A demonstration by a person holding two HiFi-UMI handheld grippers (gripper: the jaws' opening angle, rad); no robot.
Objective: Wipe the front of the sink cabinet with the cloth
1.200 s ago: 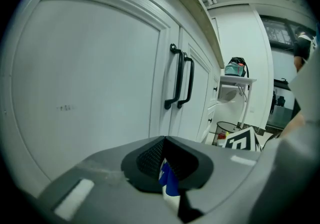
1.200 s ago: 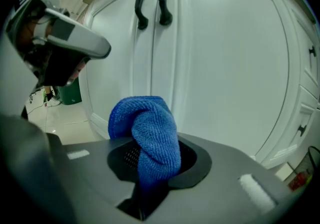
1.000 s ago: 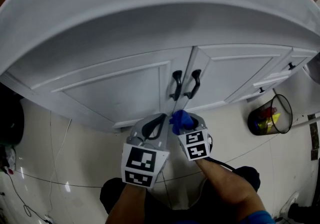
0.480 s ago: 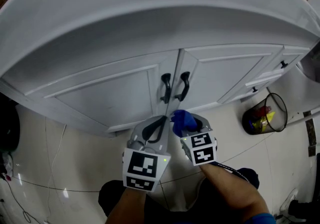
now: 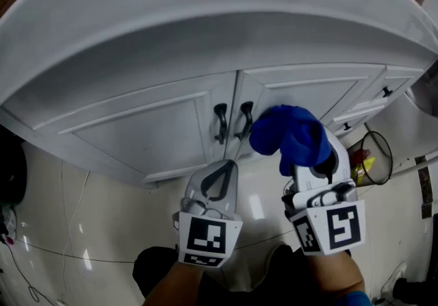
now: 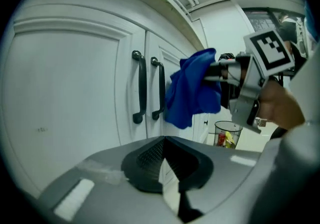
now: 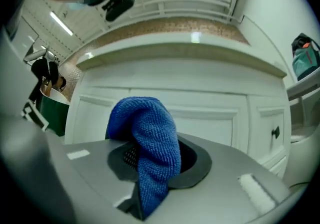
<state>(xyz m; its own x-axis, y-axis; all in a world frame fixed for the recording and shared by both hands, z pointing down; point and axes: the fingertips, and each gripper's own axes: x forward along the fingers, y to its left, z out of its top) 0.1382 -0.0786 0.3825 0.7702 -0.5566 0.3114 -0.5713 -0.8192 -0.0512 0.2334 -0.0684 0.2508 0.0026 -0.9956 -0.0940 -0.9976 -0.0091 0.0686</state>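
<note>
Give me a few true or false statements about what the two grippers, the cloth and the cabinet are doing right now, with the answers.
1. The right gripper is shut on the blue cloth. True.
2. The left gripper grips a corner of the cloth. False: its jaws are together with nothing between them.
3. Both cabinet doors are closed. True.
4. The cloth is draped over one of the handles. False: both dark handles are bare; the cloth is held up in the right gripper, to their right.
5. The wire bin on the floor is empty. False: coloured rubbish shows inside it.
</note>
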